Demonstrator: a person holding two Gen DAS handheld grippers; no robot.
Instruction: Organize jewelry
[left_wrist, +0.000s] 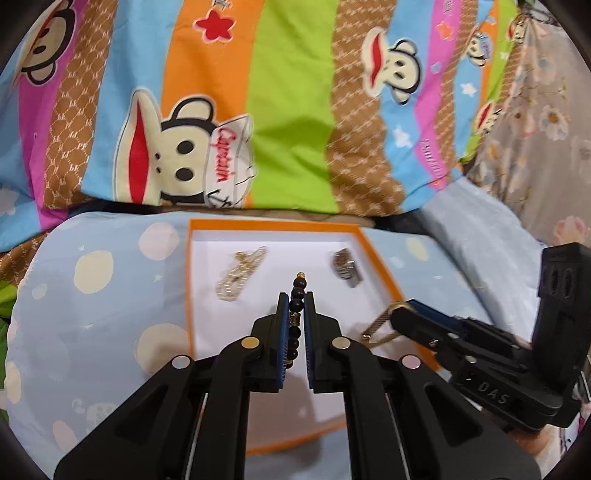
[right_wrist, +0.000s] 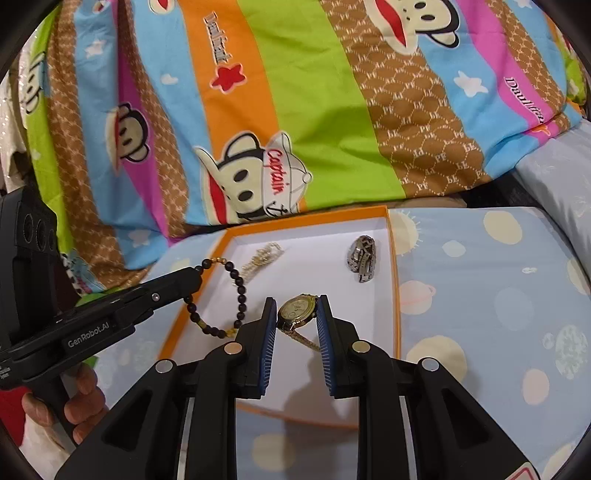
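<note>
Left wrist fisheye looks across a pale blue bedsheet (left_wrist: 110, 295) printed with cream dots and stars, on which an orange-rimmed box (left_wrist: 273, 224) with a white floor lies open. Behind the box a striped cartoon-monkey quilt (left_wrist: 288, 110) is heaped, and to the right of the quilt sits grey floral fabric (left_wrist: 535, 122).

Inside the box, a gold chain (left_wrist: 240, 273) rests toward the far left and a silver watch (left_wrist: 345, 266) toward the far right. The left gripper (left_wrist: 295, 299) is pinched narrowly on a dark bead bracelet (left_wrist: 297, 295), held above the box floor. The right gripper (left_wrist: 402, 308) reaches in over the box's right rim, gold metal at its tip.

Right wrist view shows what that metal is: a gold watch (right_wrist: 297, 310), its round cream dial facing the lens, clamped between the right gripper's blue pads (right_wrist: 269, 332) above the box's near half, its band trailing down. From this side the bracelet's whole loop hangs from the left gripper's tip over the box's left rim, and the person's bare fingers (right_wrist: 83, 398) wrap the left gripper's handle.
</note>
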